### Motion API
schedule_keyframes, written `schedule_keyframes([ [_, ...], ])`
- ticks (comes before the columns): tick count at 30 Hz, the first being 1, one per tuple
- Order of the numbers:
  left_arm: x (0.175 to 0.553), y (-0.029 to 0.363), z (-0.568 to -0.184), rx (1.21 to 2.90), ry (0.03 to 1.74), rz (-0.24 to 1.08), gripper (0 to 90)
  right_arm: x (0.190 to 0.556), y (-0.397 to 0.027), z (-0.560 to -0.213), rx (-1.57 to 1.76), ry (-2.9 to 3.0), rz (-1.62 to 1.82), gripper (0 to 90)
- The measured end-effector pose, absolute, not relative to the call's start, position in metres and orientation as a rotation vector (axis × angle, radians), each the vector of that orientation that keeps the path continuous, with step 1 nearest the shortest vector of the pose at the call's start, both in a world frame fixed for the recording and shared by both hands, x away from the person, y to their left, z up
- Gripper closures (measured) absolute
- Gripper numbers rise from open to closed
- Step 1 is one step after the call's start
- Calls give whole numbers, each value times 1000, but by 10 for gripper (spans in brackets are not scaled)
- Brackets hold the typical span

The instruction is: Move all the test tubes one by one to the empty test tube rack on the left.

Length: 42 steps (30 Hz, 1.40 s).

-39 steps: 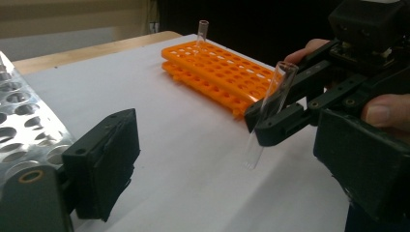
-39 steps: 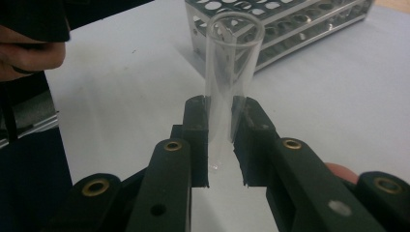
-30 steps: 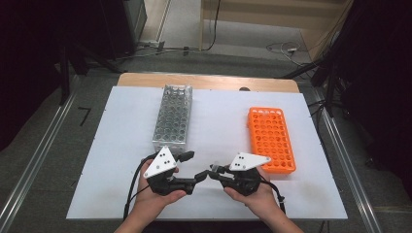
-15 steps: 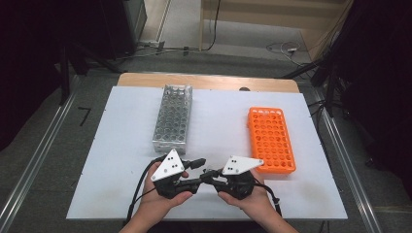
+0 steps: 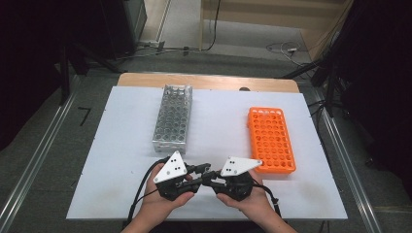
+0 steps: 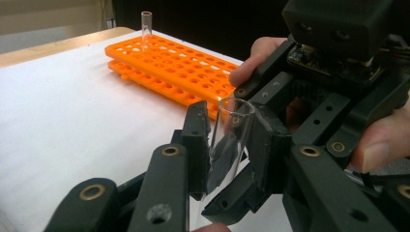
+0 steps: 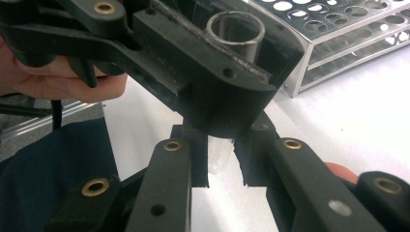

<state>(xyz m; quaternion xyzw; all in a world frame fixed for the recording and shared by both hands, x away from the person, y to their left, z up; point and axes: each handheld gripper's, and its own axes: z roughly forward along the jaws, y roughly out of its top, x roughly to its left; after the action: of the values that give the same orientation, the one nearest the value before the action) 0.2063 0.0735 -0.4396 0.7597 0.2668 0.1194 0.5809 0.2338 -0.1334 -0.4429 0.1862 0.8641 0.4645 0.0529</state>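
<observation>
Two racks on the white table [image 5: 121, 126]. Metal rack [image 5: 172, 119] at left-centre, holes bare as far as visible. Orange rack [image 5: 271, 138] to the right, one clear tube [image 6: 146, 24] upright at a far corner. Left gripper [image 5: 201, 171] jaws have just been closing, now clamped on glass tube [image 6: 227, 140]; right gripper [image 5: 206, 178] grips the same tube lower down. Both near front edge, open table around.
</observation>
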Motion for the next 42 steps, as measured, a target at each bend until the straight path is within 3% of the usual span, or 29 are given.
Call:
schedule_keyframes([
  [23, 209, 78, -438, 1758, 623, 277, 756, 235, -138, -442, 570, 2637, 1442, 725],
  [28, 213, 84, -436, 1746, 650, 281, 756, 237, -144, -441, 560, 2639, 1457, 580],
  [40, 229, 98, -426, 1724, 689, 324, 756, 250, -176, -440, 671, 2604, 1409, 69],
  [42, 232, 99, -425, 1718, 700, 328, 756, 250, -183, -439, 693, 2570, 1418, 36],
])
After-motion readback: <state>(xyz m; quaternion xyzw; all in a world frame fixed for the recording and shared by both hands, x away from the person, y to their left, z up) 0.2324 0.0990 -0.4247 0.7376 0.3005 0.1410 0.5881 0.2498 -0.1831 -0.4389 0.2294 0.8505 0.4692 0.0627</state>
